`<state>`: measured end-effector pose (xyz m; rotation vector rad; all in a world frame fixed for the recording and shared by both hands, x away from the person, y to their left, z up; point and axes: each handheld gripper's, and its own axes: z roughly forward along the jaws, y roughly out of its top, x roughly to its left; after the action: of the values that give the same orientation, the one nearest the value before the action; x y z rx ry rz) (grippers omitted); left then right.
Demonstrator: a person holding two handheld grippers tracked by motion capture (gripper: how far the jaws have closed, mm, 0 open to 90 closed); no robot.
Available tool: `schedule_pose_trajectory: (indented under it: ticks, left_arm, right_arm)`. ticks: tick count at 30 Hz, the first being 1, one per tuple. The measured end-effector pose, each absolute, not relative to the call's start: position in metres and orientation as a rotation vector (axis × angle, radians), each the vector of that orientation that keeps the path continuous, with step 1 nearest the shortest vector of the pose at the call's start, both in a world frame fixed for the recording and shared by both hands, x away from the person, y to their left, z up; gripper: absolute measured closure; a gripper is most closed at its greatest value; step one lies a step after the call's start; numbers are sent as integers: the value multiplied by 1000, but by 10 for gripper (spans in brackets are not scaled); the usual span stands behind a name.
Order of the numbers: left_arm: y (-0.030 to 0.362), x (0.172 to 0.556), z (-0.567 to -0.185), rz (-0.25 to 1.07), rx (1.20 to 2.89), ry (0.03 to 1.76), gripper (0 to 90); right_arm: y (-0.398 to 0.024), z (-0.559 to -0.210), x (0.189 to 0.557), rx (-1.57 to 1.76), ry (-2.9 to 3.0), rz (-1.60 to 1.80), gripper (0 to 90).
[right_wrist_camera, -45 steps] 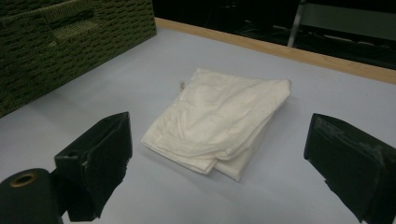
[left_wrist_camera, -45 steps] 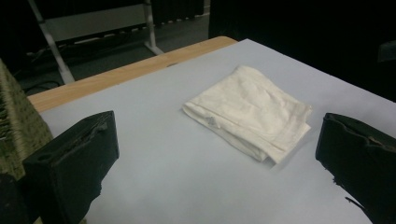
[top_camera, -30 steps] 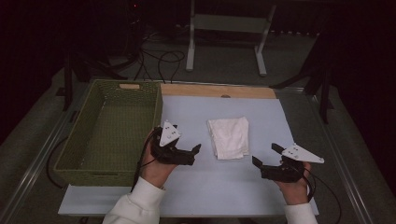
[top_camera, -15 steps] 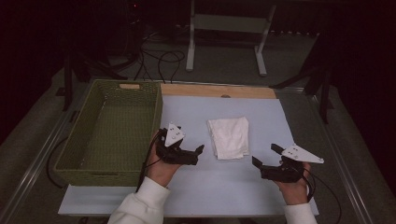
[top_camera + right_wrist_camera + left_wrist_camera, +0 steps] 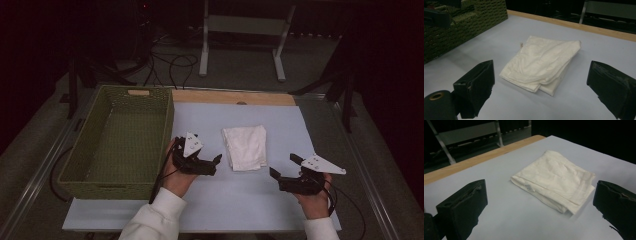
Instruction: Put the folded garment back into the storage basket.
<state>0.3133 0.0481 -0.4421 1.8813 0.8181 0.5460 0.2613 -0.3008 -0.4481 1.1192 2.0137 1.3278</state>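
Folded white cloth [image 5: 244,147] sits right at the centre of the high view, flat on the pale blue mat [image 5: 260,210], and nothing is touching it. A small tag shows on its folded edge in the left gripper view, where the cloth [image 5: 554,186] lies in the middle of the frame between the two black jaws.

Left gripper [image 5: 212,161] sits just left of centre in the high view, held in a hand [image 5: 175,175] with a white sleeve running off the bottom edge. Its jaws stand wide apart and hold nothing, the tips close to the cloth's left edge but apart from it.

Right gripper [image 5: 282,167] is over at the lower right of the high view, a grey three-cornered plate on top, gripped by the other hand [image 5: 315,200]. Wide open too, nothing between the jaws, and it points up and left at the cloth's lower right corner, near but clear of it. In its own view the cloth [image 5: 541,63] lies mid-frame.

Green woven basket [image 5: 80,165] fills the left of the high view, just beside the left hand.
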Motion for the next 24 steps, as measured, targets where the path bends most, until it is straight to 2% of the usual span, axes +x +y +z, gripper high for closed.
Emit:
schedule_pose_trajectory:
  ticks: [10,24]
  left_arm:
    - [38,324,-453,507,1884,790,1]
    - [31,342,-466,439,1902,883,1]
  right_arm:
    - [-301,-450,266,1122,2025,1315,79]
    - [-299,-451,276,1120,2039,1300,79]
